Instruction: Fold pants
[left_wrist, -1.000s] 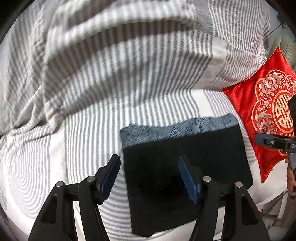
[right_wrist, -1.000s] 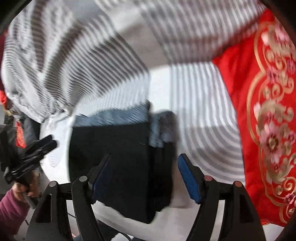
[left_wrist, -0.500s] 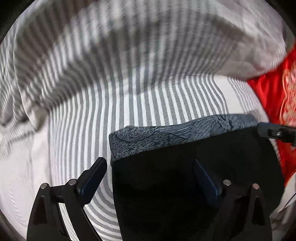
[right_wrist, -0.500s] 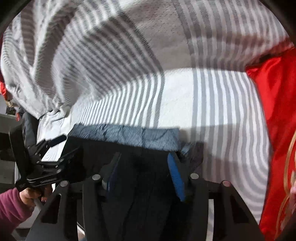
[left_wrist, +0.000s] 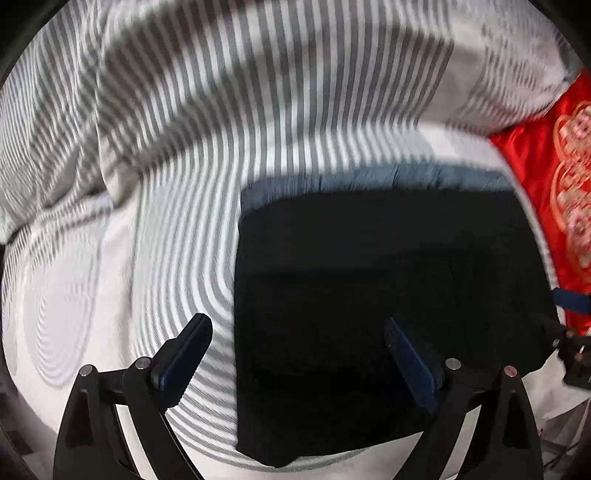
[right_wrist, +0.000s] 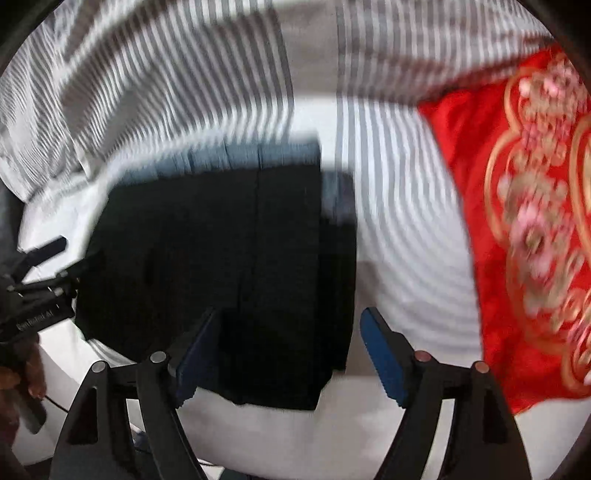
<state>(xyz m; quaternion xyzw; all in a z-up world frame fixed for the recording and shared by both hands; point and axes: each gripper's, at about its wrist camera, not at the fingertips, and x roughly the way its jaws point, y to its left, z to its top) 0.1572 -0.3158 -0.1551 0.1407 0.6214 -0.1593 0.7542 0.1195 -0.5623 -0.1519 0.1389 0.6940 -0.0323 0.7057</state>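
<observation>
Black pants (left_wrist: 388, 295) lie folded flat on the striped bed (left_wrist: 177, 229); both tools, left (left_wrist: 295, 354) and right (right_wrist: 288, 347), have lifted away, fingers apart and empty – folding looks finished

Both wrist views close, sharing pants (left_wrist: 369, 295).

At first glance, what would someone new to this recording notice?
A folded black pair of pants lies flat on the grey-and-white striped bedsheet, a blue-grey edge showing along its far side. A bright red cushion with gold embroidery sits to the right of it. Both hand-held grippers hover open over the near edge.
</observation>
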